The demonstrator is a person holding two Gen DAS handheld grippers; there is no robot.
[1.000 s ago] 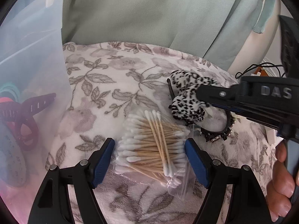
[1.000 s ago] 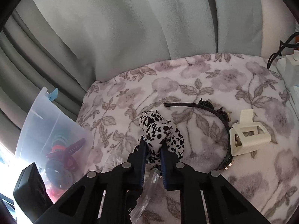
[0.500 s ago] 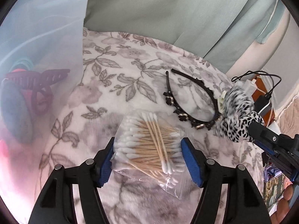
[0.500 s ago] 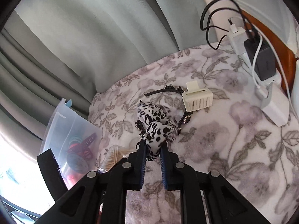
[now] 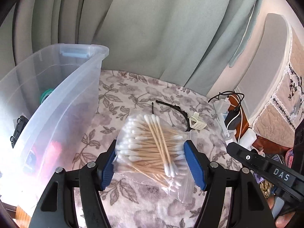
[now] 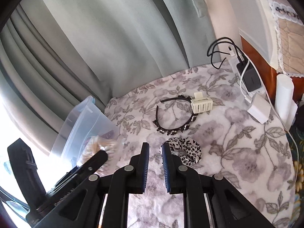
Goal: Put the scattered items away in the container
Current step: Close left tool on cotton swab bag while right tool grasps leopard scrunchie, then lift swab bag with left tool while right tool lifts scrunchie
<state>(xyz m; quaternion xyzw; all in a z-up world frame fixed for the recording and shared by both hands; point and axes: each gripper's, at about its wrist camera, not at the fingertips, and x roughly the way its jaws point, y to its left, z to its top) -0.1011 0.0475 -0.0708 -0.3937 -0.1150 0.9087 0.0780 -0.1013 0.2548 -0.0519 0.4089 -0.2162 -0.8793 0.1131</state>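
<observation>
Between the blue pads of the left gripper (image 5: 152,161) sits the bag of cotton swabs (image 5: 150,152), pinched on both sides & lifted off the floral blanket (image 5: 133,98), just right of the clear container (image 5: 62,102). Right gripper (image 6: 154,148) has fingers set narrow w/ nothing between them; the leopard scrunchie (image 6: 187,150) lies on the blanket touching the outer side of its right finger. Black headband (image 6: 171,117) & cream claw clip (image 6: 201,104) lie farther back, touching each other.
</observation>
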